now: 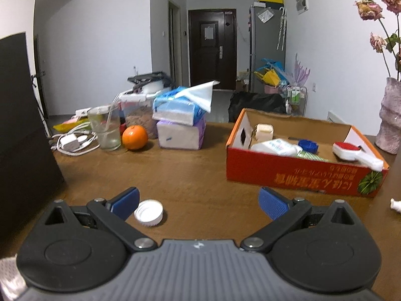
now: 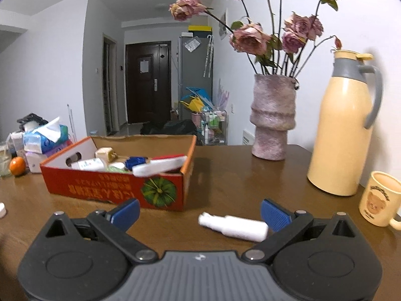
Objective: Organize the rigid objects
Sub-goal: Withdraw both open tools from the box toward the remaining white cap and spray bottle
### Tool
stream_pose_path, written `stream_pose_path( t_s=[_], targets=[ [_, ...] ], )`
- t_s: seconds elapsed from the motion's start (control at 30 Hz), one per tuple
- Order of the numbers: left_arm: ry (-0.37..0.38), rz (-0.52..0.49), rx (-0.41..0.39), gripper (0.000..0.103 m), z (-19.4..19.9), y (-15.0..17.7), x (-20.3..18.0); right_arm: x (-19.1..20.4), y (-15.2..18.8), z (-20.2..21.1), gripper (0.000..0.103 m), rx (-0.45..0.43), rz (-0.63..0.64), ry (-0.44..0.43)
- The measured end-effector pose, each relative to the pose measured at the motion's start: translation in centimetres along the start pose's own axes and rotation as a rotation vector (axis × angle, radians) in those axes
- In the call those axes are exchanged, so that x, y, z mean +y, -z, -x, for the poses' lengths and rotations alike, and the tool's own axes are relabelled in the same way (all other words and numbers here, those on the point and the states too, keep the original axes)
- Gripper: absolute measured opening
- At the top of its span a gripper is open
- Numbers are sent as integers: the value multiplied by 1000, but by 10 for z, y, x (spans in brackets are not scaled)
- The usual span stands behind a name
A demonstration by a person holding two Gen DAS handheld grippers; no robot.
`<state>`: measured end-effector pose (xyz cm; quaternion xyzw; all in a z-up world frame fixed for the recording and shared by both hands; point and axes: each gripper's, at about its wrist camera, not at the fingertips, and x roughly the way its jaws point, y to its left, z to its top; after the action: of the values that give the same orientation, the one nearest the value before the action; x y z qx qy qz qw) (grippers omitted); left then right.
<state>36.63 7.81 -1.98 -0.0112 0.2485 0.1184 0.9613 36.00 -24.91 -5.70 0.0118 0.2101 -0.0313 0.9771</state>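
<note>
A red cardboard box [image 1: 295, 173] [image 2: 105, 188] stands on the brown table and holds a white bottle [image 1: 274, 147], a blue cap [image 1: 308, 146], a red-and-white brush [image 1: 356, 154] and a cream jar [image 1: 263, 131]. My left gripper [image 1: 199, 204] is open, low over the table. A white screw cap [image 1: 149, 212] lies just inside its left finger. My right gripper [image 2: 200, 213] is open too. A small white bottle [image 2: 234, 227] lies on its side between the fingers, close to the right pad [image 2: 274, 214].
Tissue packs [image 1: 179, 119], an orange [image 1: 134, 137], a glass [image 1: 105, 128] and a charger with cable [image 1: 70, 141] crowd the far left of the table. A pink vase [image 2: 272, 118], a cream thermos [image 2: 343, 128] and a mug [image 2: 378, 199] stand at the right.
</note>
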Motion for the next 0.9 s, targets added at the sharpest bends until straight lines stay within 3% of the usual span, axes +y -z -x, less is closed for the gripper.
stream_pose_path(
  t_s=[0.37, 0.9],
  targets=[
    [-40, -4, 62, 103, -11, 23, 21, -22, 32, 2, 103, 95, 16, 75],
    [-89, 54, 154, 103, -65, 29, 51, -26, 37, -19, 103, 122, -37, 125]
  ],
)
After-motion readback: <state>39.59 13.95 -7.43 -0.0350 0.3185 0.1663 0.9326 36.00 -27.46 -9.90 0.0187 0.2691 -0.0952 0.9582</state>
